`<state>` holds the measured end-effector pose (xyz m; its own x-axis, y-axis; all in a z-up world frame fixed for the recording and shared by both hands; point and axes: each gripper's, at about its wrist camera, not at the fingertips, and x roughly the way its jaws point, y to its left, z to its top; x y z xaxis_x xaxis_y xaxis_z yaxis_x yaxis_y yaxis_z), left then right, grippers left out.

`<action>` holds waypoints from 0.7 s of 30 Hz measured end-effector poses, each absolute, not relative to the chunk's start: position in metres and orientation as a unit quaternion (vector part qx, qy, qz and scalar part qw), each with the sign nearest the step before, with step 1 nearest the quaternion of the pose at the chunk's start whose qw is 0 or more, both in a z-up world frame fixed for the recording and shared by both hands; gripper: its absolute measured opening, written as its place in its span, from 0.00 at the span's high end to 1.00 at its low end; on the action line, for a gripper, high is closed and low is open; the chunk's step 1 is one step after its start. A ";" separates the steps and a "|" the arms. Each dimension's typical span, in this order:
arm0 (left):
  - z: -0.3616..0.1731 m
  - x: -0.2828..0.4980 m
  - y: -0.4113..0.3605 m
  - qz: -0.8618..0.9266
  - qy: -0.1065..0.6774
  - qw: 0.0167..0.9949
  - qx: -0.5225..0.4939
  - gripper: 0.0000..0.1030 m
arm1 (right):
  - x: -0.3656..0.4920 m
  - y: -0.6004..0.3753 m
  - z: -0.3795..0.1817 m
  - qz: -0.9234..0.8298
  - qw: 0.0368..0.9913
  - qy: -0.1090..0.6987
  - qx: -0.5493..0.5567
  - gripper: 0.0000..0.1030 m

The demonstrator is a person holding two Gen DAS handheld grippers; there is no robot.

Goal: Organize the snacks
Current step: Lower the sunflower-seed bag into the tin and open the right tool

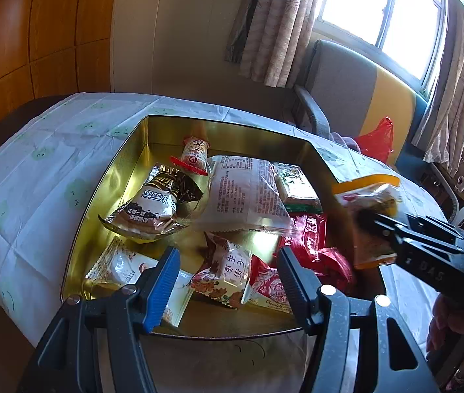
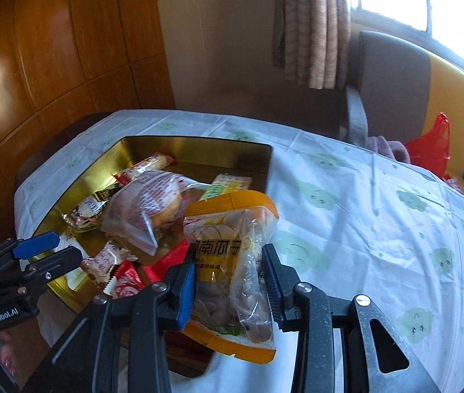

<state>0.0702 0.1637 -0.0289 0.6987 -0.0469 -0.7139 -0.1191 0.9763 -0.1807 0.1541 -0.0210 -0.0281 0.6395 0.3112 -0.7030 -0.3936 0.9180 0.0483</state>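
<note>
Both wrist views look down, close, toward the window. Shared: gold rectangular metal tin (image 1: 153, 137) (image 2: 258, 160) on the cloth-covered bench (image 1: 35, 170) (image 2: 379, 213).

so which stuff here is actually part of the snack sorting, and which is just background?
Job:
- gold tin
- packets inside it, e.g. black sesame packet, big clear bun bag, red wrappers
- pumpkin seed bag, held by right gripper
- left gripper, open over the tin

Lying about:
- red plastic bag
- chair
- tablecloth
- curtains
</note>
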 end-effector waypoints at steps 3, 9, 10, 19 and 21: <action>-0.027 0.069 0.162 0.019 0.386 0.916 -0.104 0.39 | 0.156 -0.010 -0.029 0.201 0.900 0.383 -0.061 0.63; -0.024 0.067 0.159 0.021 0.380 0.919 -0.099 0.39 | 0.159 0.002 -0.034 0.206 0.888 0.405 -0.073 0.63; -0.024 0.067 0.160 0.021 0.379 0.920 -0.099 0.39 | 0.161 0.004 -0.036 0.208 0.885 0.410 -0.076 0.63; -0.019 0.063 0.169 0.036 0.375 0.921 -0.098 0.39 | 0.177 0.033 -0.049 0.218 0.866 0.439 -0.099 0.63; -0.019 0.062 0.171 0.038 0.375 0.921 -0.100 0.39 | 0.182 0.039 -0.052 0.219 0.861 0.449 -0.100 0.64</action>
<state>0.0624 0.1706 -0.0195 0.7155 -0.0061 -0.6986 -0.1444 0.9771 -0.1565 0.1821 0.0389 -0.0519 0.5016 0.2866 -0.8162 -0.4667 0.8841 0.0236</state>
